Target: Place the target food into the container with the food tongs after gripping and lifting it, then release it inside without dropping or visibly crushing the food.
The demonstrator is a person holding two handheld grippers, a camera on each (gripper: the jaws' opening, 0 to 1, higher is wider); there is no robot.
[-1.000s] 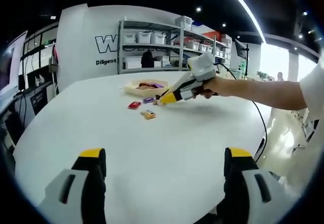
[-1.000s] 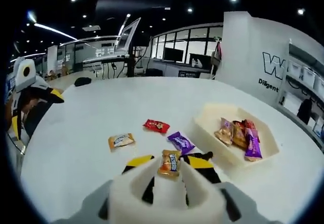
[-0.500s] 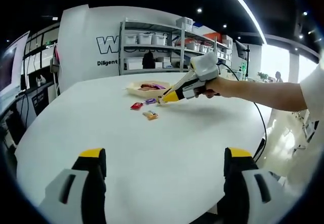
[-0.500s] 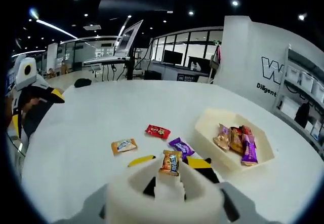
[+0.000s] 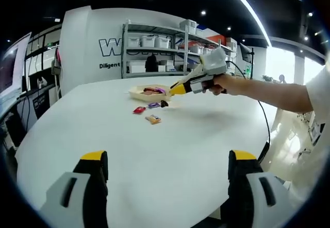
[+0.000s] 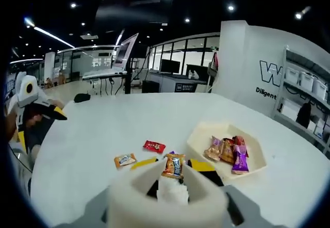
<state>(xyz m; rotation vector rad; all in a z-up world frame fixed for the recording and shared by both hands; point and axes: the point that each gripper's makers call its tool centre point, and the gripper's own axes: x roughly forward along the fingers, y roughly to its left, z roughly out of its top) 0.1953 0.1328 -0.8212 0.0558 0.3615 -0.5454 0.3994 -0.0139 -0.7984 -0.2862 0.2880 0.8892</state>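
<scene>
Your right gripper jaws pinch the orange candy, lifted just short of the cream tray, seemingly clear of the table, so carry it over that tray and ease open, while your left gripper idles wide open.

The left gripper has 2 chunky black fingers capped with yellow tips and set on pale grey moulded bases with dark slots. The right gripper is a white-and-grey moulded body tapering to yellow-and-black ends, with a thin black cable trailing behind. The person wears a short white sleeve.
</scene>
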